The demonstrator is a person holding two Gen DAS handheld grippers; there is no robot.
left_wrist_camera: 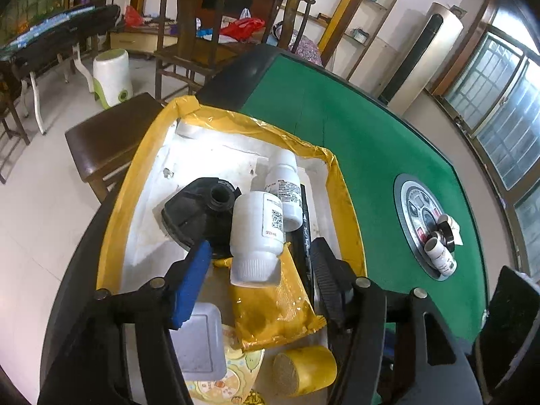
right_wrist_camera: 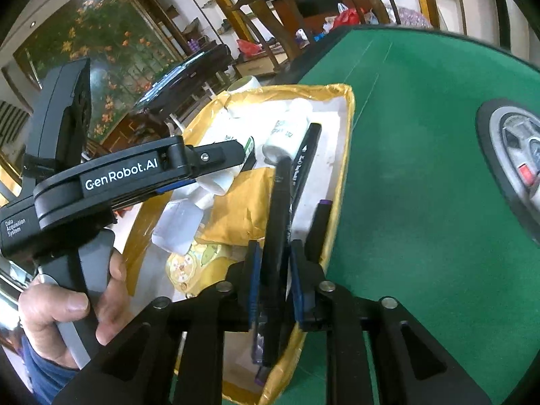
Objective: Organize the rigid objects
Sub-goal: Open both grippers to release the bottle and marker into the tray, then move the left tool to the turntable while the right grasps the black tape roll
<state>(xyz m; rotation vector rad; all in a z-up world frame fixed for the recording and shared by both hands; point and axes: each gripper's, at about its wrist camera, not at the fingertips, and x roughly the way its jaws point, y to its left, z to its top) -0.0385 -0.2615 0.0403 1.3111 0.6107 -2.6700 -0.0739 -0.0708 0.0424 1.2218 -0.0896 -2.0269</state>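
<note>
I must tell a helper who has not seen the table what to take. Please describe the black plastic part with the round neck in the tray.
On the green table stands a yellow-taped tray. The black plastic part lies in its white middle, left of the two white bottles. It alone is dark and fan-shaped, with an open round neck.

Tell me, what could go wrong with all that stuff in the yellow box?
1. The white bottle lies tilted on a yellow packet between the open jaws of the left hand-held gripper; it could roll off.
2. The right hand-held gripper has a long black pen between its pads; it might slip and land crooked.
3. The yellow box is crowded, so a bump may shift things.
</note>
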